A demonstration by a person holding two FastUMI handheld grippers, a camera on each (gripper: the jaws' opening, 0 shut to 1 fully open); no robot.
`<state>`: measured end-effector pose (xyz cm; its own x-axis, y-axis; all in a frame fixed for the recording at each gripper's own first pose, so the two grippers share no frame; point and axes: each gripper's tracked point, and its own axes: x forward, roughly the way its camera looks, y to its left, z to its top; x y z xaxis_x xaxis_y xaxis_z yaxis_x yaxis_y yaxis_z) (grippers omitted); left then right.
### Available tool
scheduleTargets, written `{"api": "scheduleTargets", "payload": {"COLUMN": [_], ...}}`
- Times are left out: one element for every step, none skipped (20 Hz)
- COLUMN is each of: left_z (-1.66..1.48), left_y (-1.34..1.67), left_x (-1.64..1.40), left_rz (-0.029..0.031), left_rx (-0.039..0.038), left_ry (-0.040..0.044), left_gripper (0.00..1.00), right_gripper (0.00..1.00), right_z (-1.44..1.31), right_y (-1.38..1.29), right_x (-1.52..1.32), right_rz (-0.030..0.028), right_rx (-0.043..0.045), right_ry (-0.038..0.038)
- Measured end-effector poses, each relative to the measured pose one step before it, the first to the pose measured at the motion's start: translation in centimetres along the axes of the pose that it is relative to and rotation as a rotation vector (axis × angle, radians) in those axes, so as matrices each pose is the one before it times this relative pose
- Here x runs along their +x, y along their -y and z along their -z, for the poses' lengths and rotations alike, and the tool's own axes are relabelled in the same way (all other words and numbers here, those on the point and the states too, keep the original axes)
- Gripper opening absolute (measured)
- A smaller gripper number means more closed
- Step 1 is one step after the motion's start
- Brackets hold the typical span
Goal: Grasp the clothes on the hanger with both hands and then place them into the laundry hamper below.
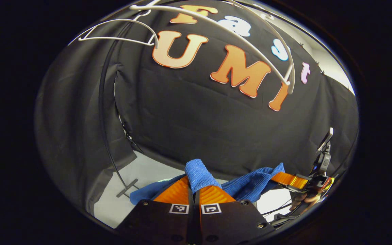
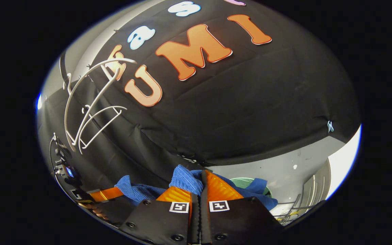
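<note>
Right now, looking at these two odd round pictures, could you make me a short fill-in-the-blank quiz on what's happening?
1. Both grippers are pinching a garment whose colour is ____.
2. The fingers of the left gripper are coloured ____.
3. The white hangers up by the wall carry ____ clothes.
4. The green hamper lies ____ the cloth held by the right gripper.

Missing words: blue; orange; no; below

No readable text; each hand-held gripper (image 1: 194, 194) (image 2: 201, 190) bears only 2 square black-and-white coded markers.
</note>
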<state>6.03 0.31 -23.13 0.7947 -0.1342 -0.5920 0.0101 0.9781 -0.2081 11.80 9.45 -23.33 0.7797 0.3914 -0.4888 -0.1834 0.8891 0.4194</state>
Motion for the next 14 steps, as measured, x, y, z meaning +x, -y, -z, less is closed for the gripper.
{"api": "scheduleTargets", "payload": {"left_z": [0.548, 0.464, 0.703, 0.536, 0.825, 0.507, 0.574, 0.682, 0.697, 0.53, 0.539, 0.54, 0.538, 0.328], "left_y": [0.276, 0.172, 0.017, 0.12, 0.13, 0.055, -0.015, -0.174, -0.228, -0.101, -0.21, -0.133, 0.072, -0.154], "left_x": [0.324, 0.282, 0.37, 0.553, 0.335, 0.356, 0.492, 0.444, 0.651, 0.54, 0.578, 0.437, 0.574, 0.56], "left_rz": [-0.00356, -0.00602, -0.00539, -0.00534, -0.00683, -0.00642, -0.00471, -0.00439, -0.00413, -0.00238, -0.00556, -0.00526, -0.00571, -0.00758], "left_rx": [0.01097, 0.01143, 0.01161, 0.01204, 0.01177, 0.01447, 0.01375, 0.01406, 0.0127, 0.01029, 0.01045, 0.00626, 0.00547, 0.00812], "left_ry": [-0.01082, -0.01064, -0.01012, -0.01118, -0.01248, -0.01238, -0.01517, -0.01929, -0.02362, -0.01849, -0.01999, -0.01813, -0.01709, -0.0162], "left_gripper": [0.02, 0.0, 0.0, 0.0, 0.0, 0.0, 0.0, 0.0, 0.0, 0.0, 0.0, 0.0, 0.0, 0.0], "right_gripper": [0.08, 0.08, 0.08, 0.08, 0.08, 0.08, 0.08, 0.08, 0.08, 0.08, 0.09, 0.08, 0.08, 0.09], "right_z": [0.353, 0.443, 0.476, 0.547, 0.69, 0.654, 0.624, 0.604, 0.498, 0.492, 0.353, 0.367, 0.436, 0.497], "right_y": [0.301, 0.005, 0.281, -0.015, 0.275, 0.293, 0.297, 0.284, 0.163, 0.202, 0.136, 0.106, 0.074, 0.076], "right_x": [0.165, 0.156, 0.319, 0.342, 0.989, 0.317, 0.245, 0.137, 0.215, 0.274, 0.338, 0.481, 0.406, 0.383], "right_rz": [0.00956, 0.00769, 0.009, 0.00792, 0.00647, 0.01298, 0.0138, 0.01308, 0.01168, 0.01081, 0.01027, 0.01014, 0.00902, 0.0018], "right_rx": [-0.00364, -0.00413, -0.00599, -0.00756, -0.01214, -0.01532, -0.01486, -0.01473, -0.01308, -0.0109, -0.00922, -0.00903, -0.00793, -0.00909], "right_ry": [-0.00607, -0.00709, -0.00922, -0.01121, -0.01536, -0.01409, -0.01272, -0.0121, -0.0111, -0.01084, -0.00907, -0.0096, -0.01084, -0.01306]}}
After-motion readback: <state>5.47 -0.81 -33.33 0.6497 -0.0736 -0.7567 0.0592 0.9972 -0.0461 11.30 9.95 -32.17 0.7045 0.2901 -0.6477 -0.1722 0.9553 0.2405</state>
